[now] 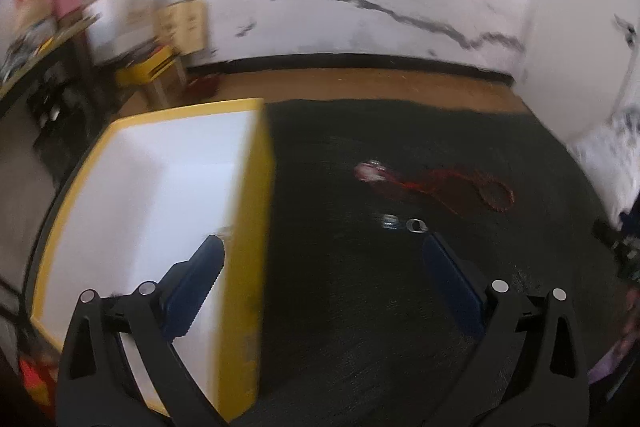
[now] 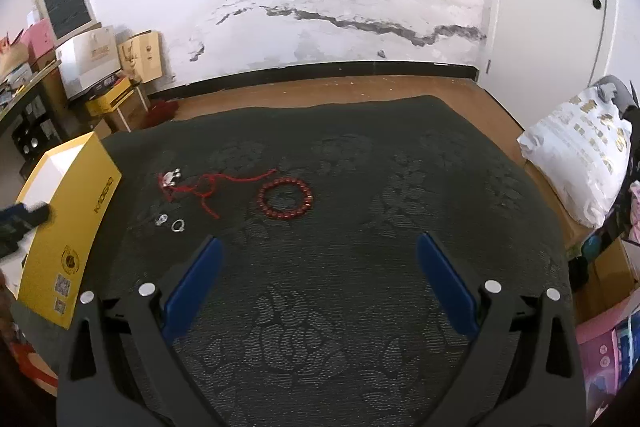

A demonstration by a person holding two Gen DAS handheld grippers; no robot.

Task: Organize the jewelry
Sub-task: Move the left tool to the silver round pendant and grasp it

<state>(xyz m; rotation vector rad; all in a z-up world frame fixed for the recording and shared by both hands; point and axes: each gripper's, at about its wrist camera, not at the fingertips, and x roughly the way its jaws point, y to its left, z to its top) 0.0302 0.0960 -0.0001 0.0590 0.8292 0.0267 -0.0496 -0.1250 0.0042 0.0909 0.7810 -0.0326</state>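
- While spread wide and gripping nothing, left gripper (image 1: 320, 251) poised with one blue serrated finger (image 1: 200, 279) above yellow box (image 1: 256, 227), white-lined interior, contents not discernible through blur.
- Right gripper (image 2: 318, 251) likewise released, level over dark embossed floral cloth (image 2: 360, 307).
- Ahead on cloth: round red bead bracelet (image 2: 285, 198); tangled red cord necklace (image 2: 208, 187) with silver pendant; two small silver rings (image 2: 171, 223) near box wall.

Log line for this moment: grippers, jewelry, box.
left gripper open, over box edge | right gripper open, empty | bead bracelet, red cord, two rings on cloth | yellow box empty
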